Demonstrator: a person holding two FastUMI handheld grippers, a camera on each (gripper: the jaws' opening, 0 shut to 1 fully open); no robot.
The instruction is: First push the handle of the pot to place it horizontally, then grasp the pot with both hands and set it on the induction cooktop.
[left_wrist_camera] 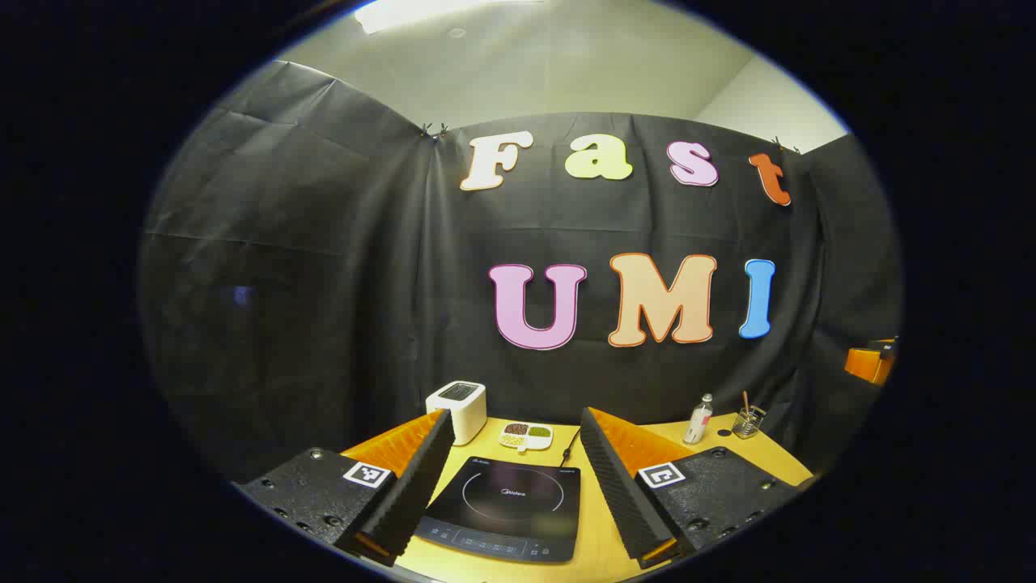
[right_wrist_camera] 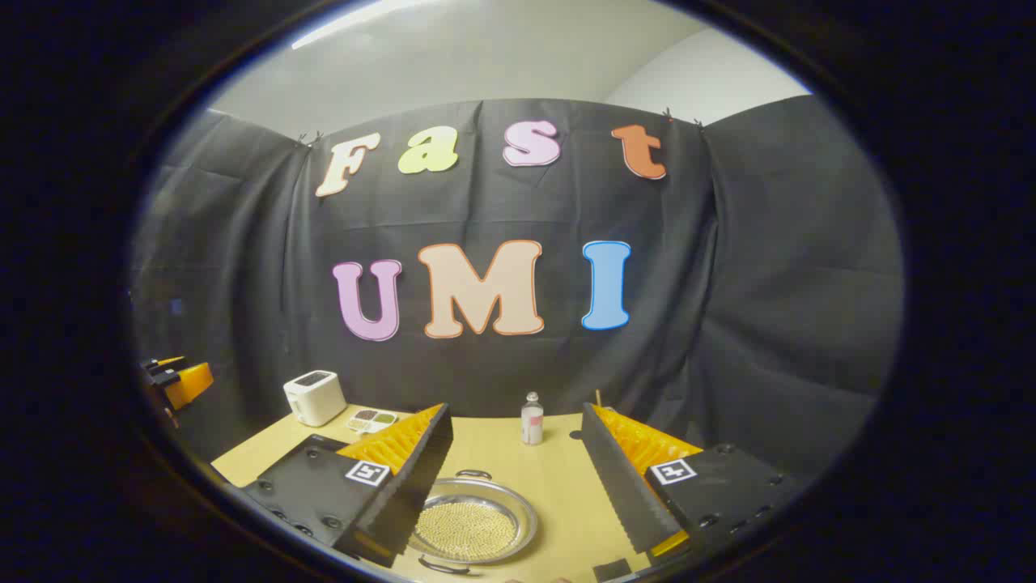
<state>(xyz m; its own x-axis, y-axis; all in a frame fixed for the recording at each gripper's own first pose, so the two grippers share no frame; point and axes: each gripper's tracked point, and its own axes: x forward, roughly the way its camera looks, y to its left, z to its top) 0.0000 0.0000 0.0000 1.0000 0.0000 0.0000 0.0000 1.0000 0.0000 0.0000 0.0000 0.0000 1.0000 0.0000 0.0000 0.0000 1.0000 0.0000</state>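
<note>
In the right gripper view a shallow metal pot (right_wrist_camera: 473,526) with a grainy golden inside sits on the yellow table (right_wrist_camera: 558,486). One dark loop handle (right_wrist_camera: 473,474) is on its far rim, another (right_wrist_camera: 441,567) on its near rim. My right gripper (right_wrist_camera: 516,409) hovers over it, open, with the pot low between the fingers and untouched. In the left gripper view a black induction cooktop (left_wrist_camera: 502,506) lies flat on the table below my left gripper (left_wrist_camera: 515,414), which is open and holds nothing. Part of the other gripper (left_wrist_camera: 870,363) shows at the right edge.
A white toaster (left_wrist_camera: 457,409) and a divided dish (left_wrist_camera: 526,436) of small foods stand behind the cooktop. Its cord (left_wrist_camera: 571,449) runs back beside the dish. A small bottle (right_wrist_camera: 532,419) stands beyond the pot, and a glass (left_wrist_camera: 749,421) with a stick is near the back right corner.
</note>
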